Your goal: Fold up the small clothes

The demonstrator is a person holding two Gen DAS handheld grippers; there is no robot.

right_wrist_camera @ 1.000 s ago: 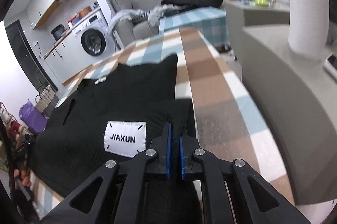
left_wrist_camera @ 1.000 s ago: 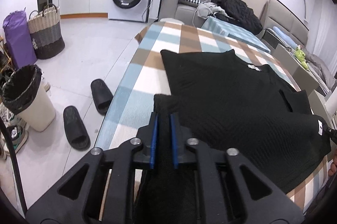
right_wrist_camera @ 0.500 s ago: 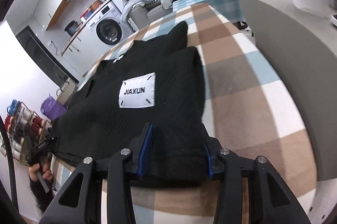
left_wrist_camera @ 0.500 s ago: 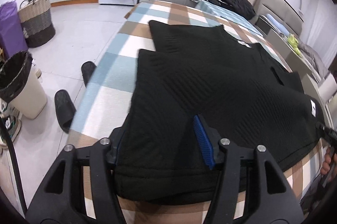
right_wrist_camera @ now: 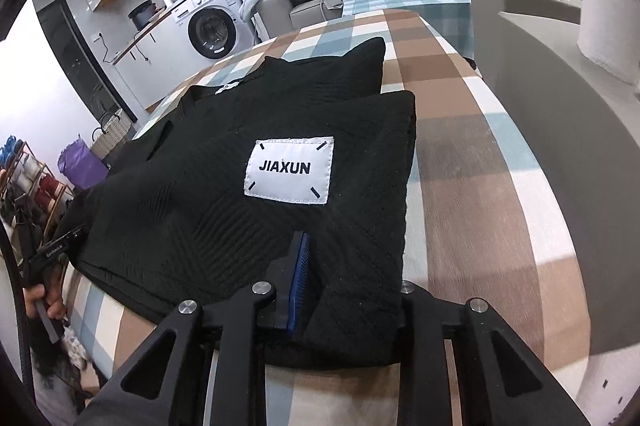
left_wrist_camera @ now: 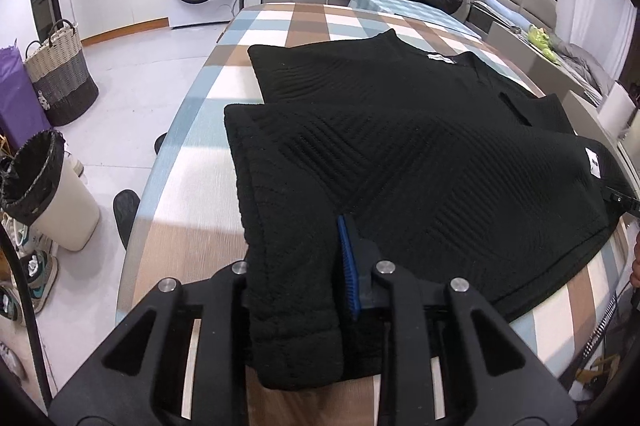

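The black knit top [left_wrist_camera: 400, 154] lies on the checked counter [left_wrist_camera: 192, 226], its lower part doubled up over the body — one fold in, more left, I'd judge. Left tool [left_wrist_camera: 296, 278] has just been closing, and a thick roll of hem sits between its blue pads; right tool [right_wrist_camera: 348, 282] likewise, closing on the opposite corner. Whether either pinches firmly, I can't tell. Heavy ribbed, chevron-textured fabric, a white patch [right_wrist_camera: 290, 170] reading JIAXUN.

Black left gripper [left_wrist_camera: 296, 266] (silver screws), ribbed blue pads [left_wrist_camera: 348, 266].
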